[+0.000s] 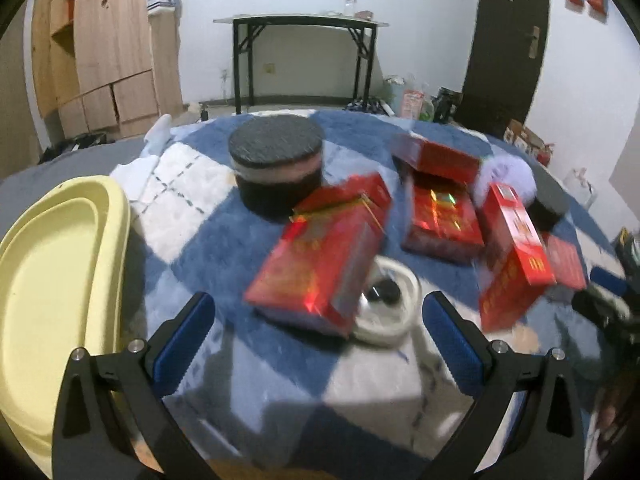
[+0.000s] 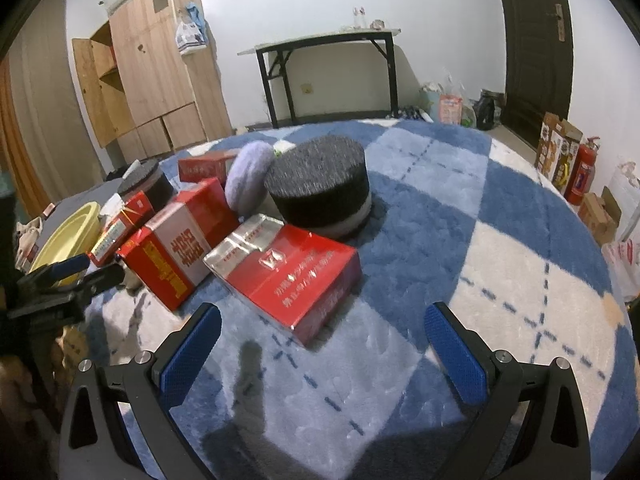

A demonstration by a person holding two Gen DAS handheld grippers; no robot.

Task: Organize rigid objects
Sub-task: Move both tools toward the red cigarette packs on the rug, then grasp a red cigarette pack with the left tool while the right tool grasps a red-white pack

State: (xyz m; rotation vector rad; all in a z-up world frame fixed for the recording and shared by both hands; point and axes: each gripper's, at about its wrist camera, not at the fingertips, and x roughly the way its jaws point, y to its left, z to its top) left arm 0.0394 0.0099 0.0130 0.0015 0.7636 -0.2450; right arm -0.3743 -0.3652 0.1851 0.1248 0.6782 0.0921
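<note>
Several red boxes lie on a blue-and-white plush blanket. In the left wrist view my left gripper [image 1: 318, 308] is open and empty, just short of a red box [image 1: 320, 256] that leans on a white round dish [image 1: 386, 300]. An open red box [image 1: 438, 208] and an upright red box [image 1: 516, 248] stand to the right. A yellow tray [image 1: 52, 280] lies at the left. In the right wrist view my right gripper [image 2: 322, 320] is open and empty, just before a red-and-silver box [image 2: 288, 272]. The left gripper [image 2: 76, 270] shows at the left.
A dark round box [image 1: 276, 164] stands behind the red boxes; another [image 2: 324, 184] with a lilac puff [image 2: 248, 178] shows in the right wrist view. A folding table [image 1: 304, 24], wooden cupboards [image 1: 108, 40], a dark door [image 2: 536, 40] and a fire extinguisher [image 2: 580, 172] lie beyond.
</note>
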